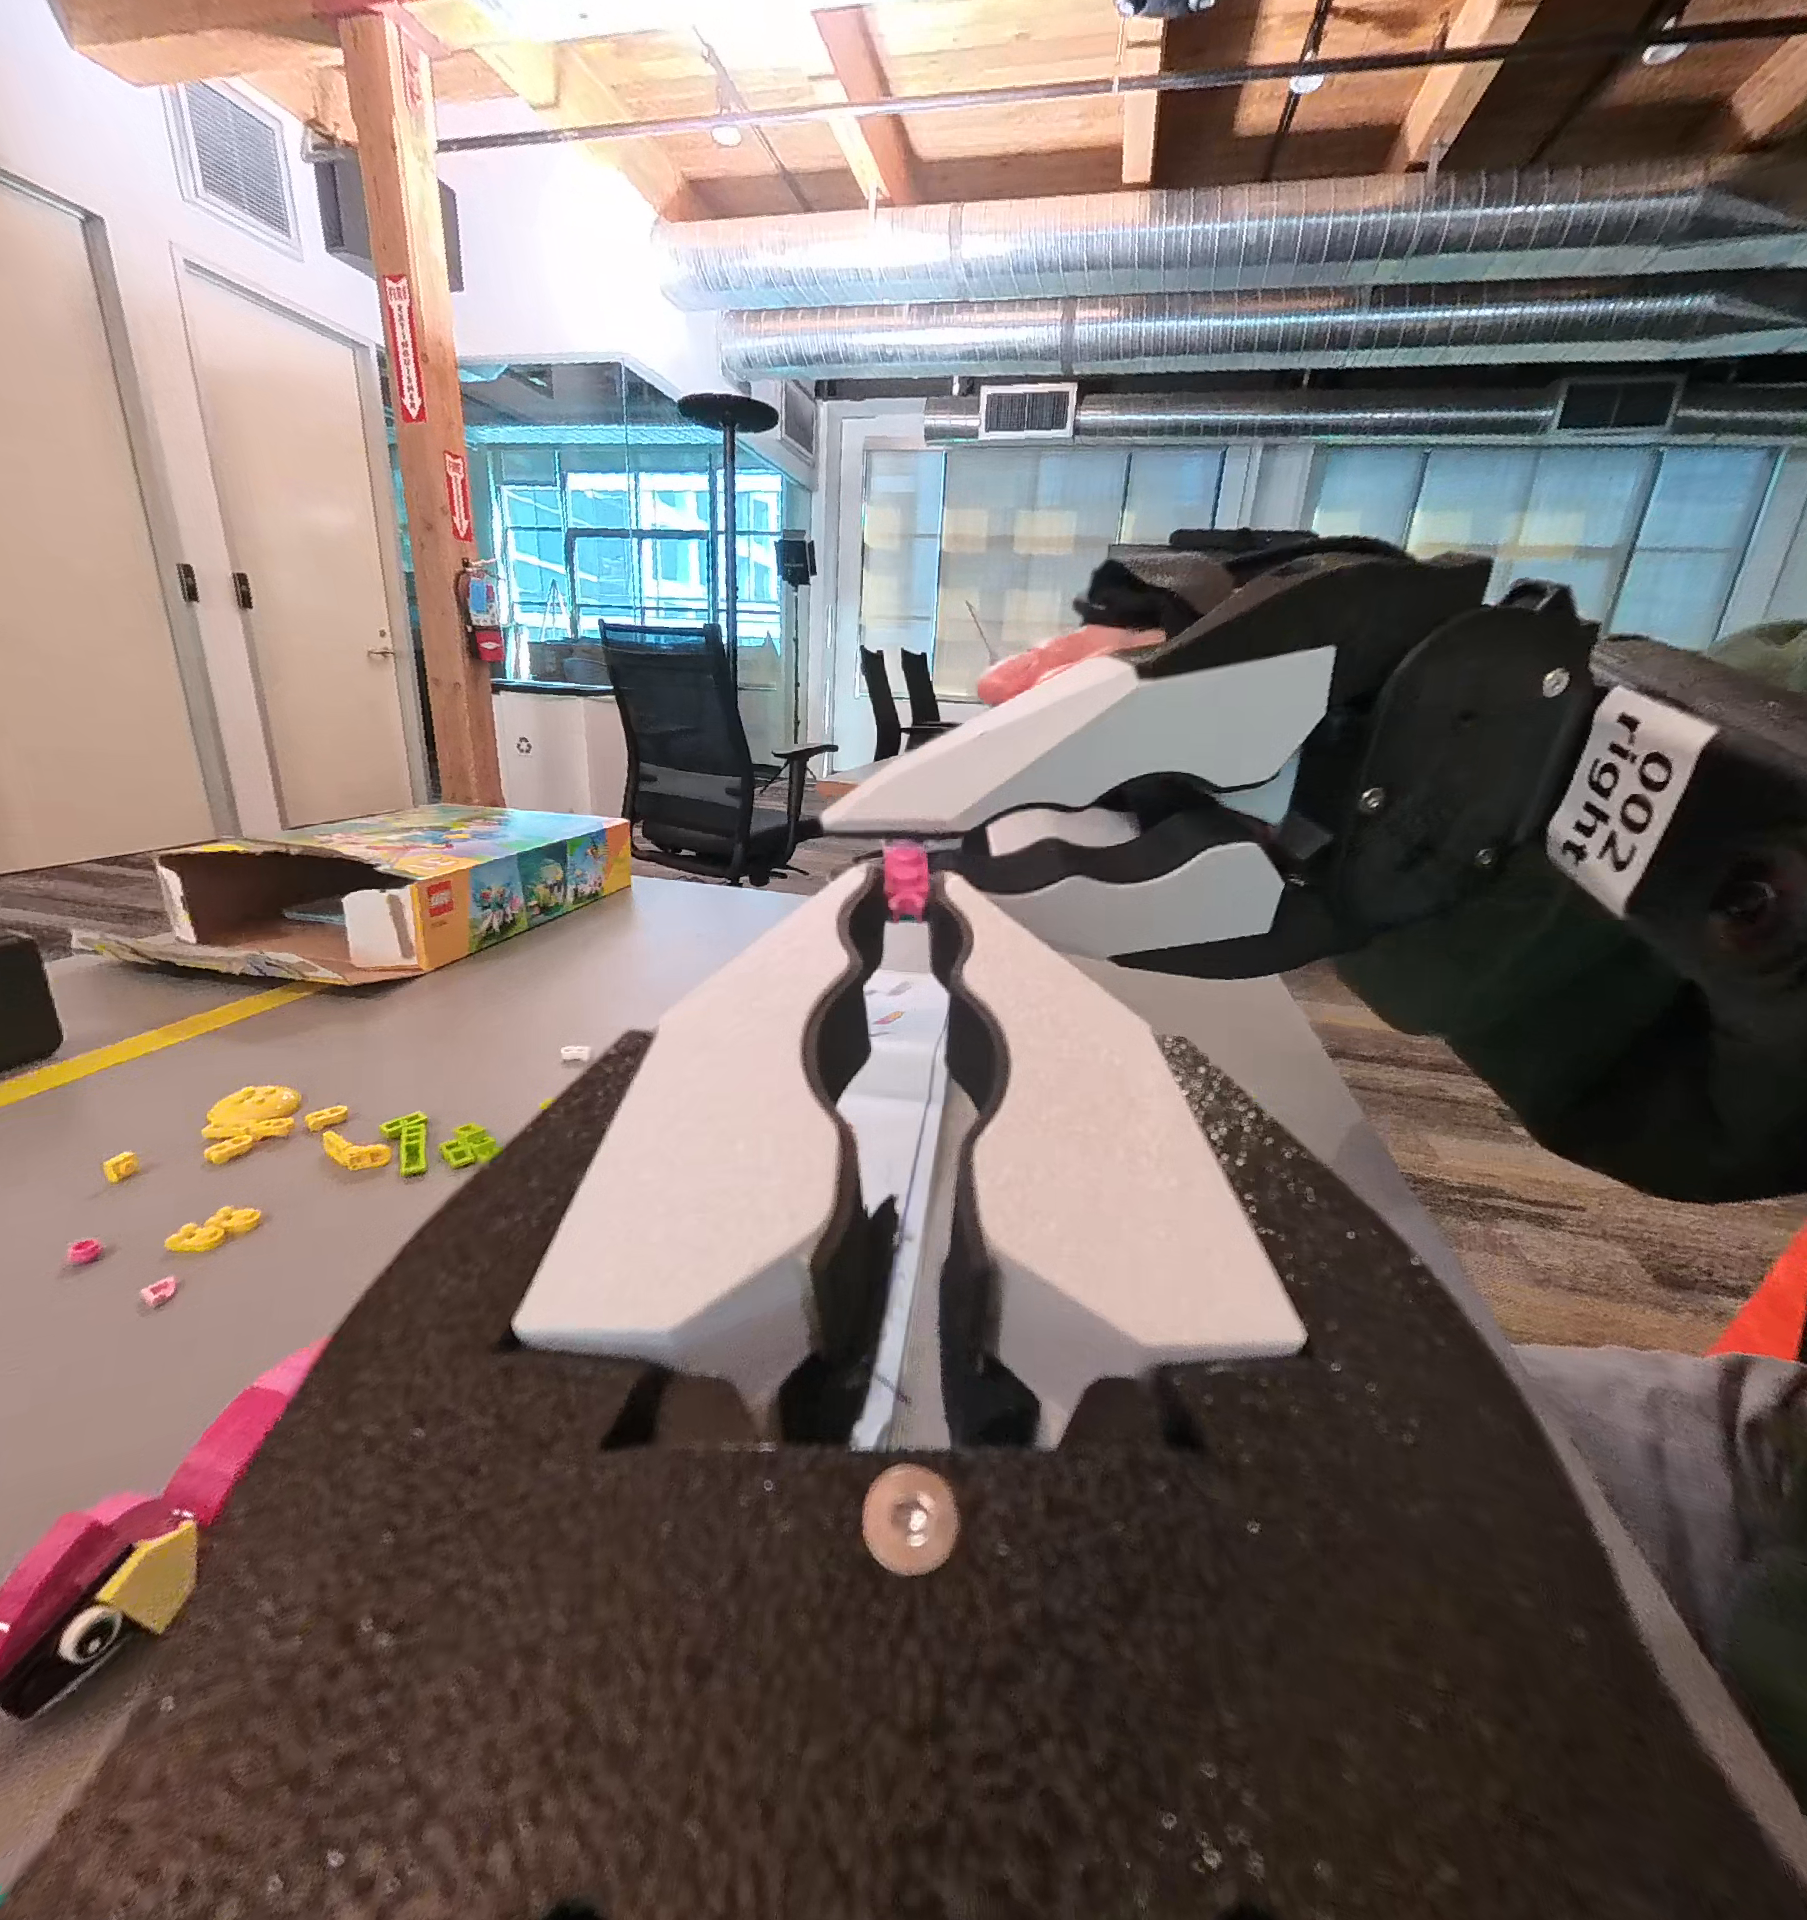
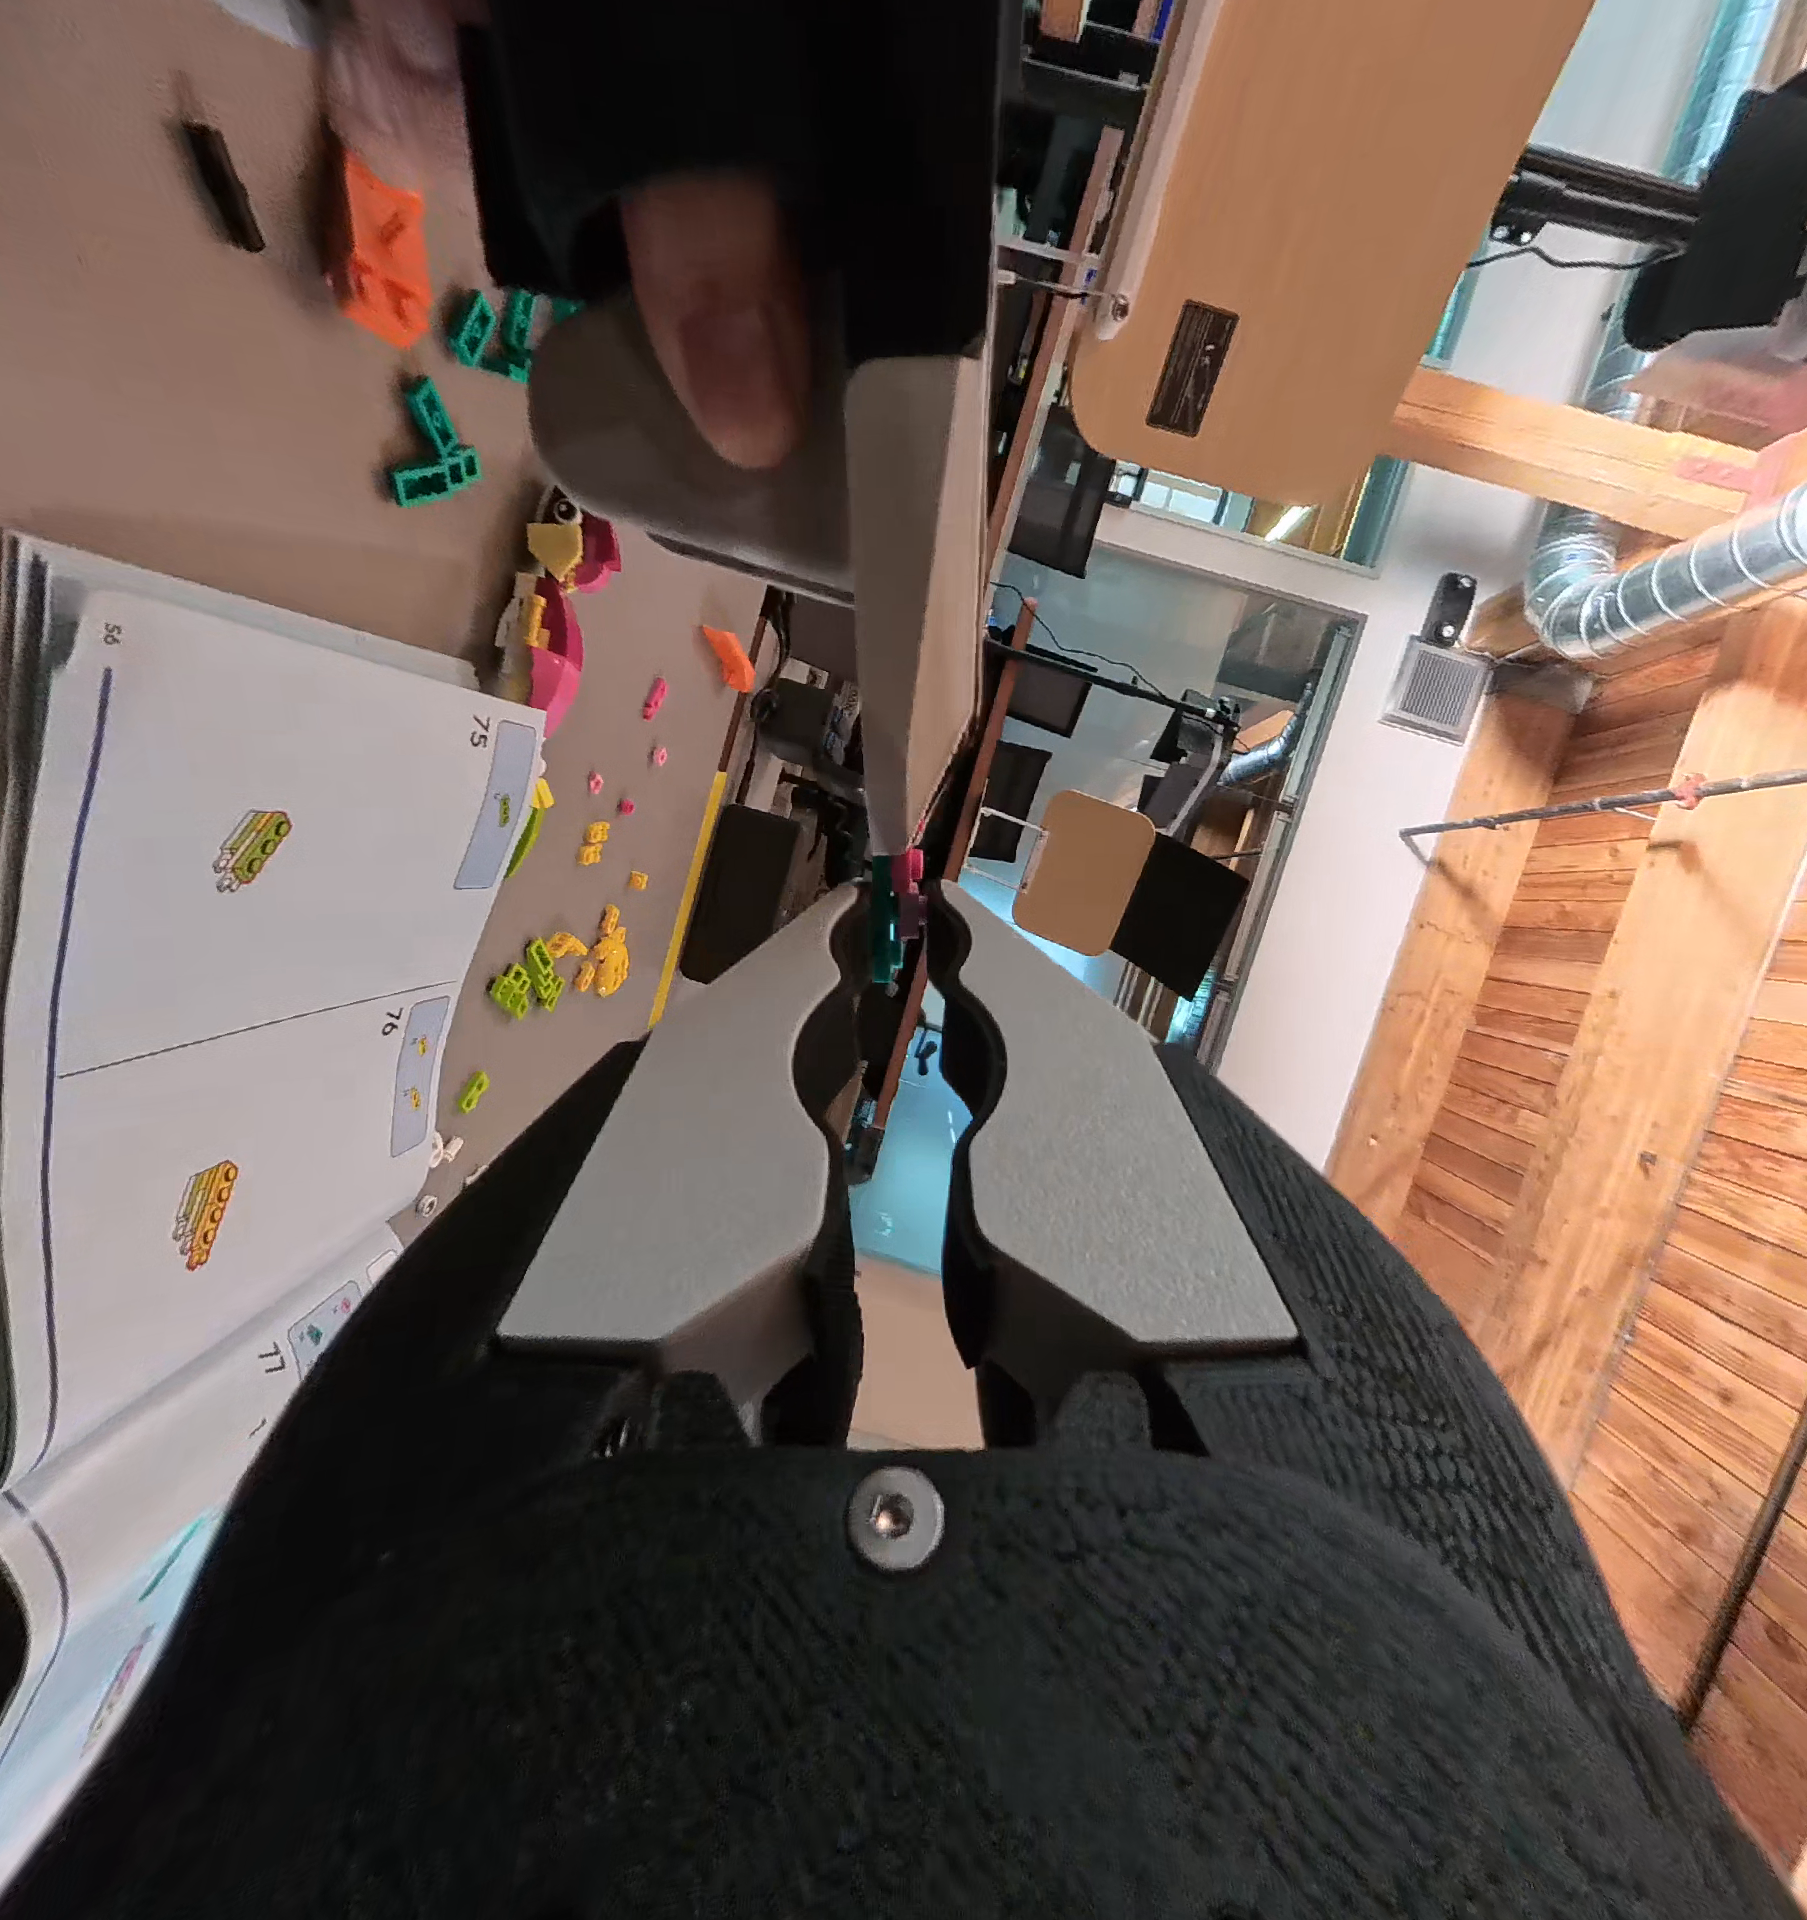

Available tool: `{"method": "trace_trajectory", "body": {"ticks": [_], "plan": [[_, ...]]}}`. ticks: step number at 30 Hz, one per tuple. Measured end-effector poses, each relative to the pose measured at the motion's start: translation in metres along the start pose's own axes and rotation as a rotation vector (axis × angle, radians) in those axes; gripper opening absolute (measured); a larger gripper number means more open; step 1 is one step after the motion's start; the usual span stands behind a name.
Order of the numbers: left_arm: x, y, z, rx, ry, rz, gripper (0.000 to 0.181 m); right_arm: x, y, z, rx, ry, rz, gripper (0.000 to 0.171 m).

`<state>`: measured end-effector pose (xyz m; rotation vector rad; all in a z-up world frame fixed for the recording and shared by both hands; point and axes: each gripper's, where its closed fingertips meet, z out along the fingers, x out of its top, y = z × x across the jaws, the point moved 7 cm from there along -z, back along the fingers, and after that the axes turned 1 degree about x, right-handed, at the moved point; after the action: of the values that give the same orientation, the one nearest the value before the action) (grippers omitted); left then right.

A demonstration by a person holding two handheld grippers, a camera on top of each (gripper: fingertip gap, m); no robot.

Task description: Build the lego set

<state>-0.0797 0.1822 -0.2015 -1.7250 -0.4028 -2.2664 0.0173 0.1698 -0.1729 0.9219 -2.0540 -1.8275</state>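
My left gripper (image 1: 904,883) is shut on a small pink lego piece (image 1: 905,881) held above the table. My right gripper (image 1: 863,829) comes in from the right, and its shut tips meet the top of that piece. In the right wrist view, my right gripper (image 2: 897,909) is shut on a small teal piece (image 2: 886,930) that sits against the pink piece (image 2: 914,868). The left gripper (image 2: 894,831) reaches down to it from above. I cannot tell whether the two pieces are pressed fully together.
A pink bird build (image 1: 78,1600) lies on the grey table (image 1: 151,1351). Nearby are loose yellow pieces (image 1: 255,1117) and lime pieces (image 1: 421,1138), with a torn lego box (image 1: 411,894) behind. An open instruction booklet (image 2: 255,935), teal pieces (image 2: 431,447) and orange pieces (image 2: 385,260) lie on the table. My two grippers' fingertips are within a few centimetres of each other. Both grippers' tips are roughly 20 cm from the pink bird build (image 1: 78,1600). The right camera catches it too, in the right wrist view (image 2: 584,529).
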Motion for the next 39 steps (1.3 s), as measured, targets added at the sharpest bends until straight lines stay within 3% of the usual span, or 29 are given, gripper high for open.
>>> {"method": "trace_trajectory", "body": {"ticks": [9, 12, 13, 15, 17, 21, 27, 31, 39], "plan": [[-0.007, -0.001, 0.003, 0.023, -0.064, 0.006, 0.005, -0.001, -0.006, 0.001, 0.031, -0.016, -0.141, 0.006], [-0.009, -0.003, 0.003, 0.022, -0.074, -0.009, 0.006, -0.005, -0.007, 0.004, 0.106, 0.029, 0.090, 0.007], [-0.010, -0.003, 0.003, 0.021, -0.077, -0.010, 0.006, -0.008, -0.005, 0.003, 0.133, 0.038, 0.198, 0.018], [-0.010, -0.002, 0.004, 0.016, -0.079, -0.003, 0.005, -0.024, -0.001, -0.003, 0.146, -0.003, 0.403, 0.060], [-0.011, -0.002, 0.004, 0.016, -0.083, 0.007, 0.006, -0.047, -0.003, -0.018, 0.122, -0.020, 0.605, 0.064], [-0.012, -0.001, 0.005, 0.018, -0.092, 0.027, 0.006, -0.121, -0.035, -0.069, -0.073, -0.149, 0.991, 0.061], [-0.013, 0.005, 0.006, 0.026, -0.107, 0.145, 0.006, -0.223, -0.133, -0.152, -0.500, -0.322, 1.441, 0.054], [-0.019, 0.014, 0.007, -0.006, -0.134, 0.273, 0.006, -0.234, -0.140, -0.170, -0.696, -0.234, 1.548, 0.053], [-0.024, 0.016, 0.009, -0.009, -0.148, 0.327, 0.006, -0.230, -0.139, -0.168, -0.694, -0.172, 1.513, 0.048]]}}
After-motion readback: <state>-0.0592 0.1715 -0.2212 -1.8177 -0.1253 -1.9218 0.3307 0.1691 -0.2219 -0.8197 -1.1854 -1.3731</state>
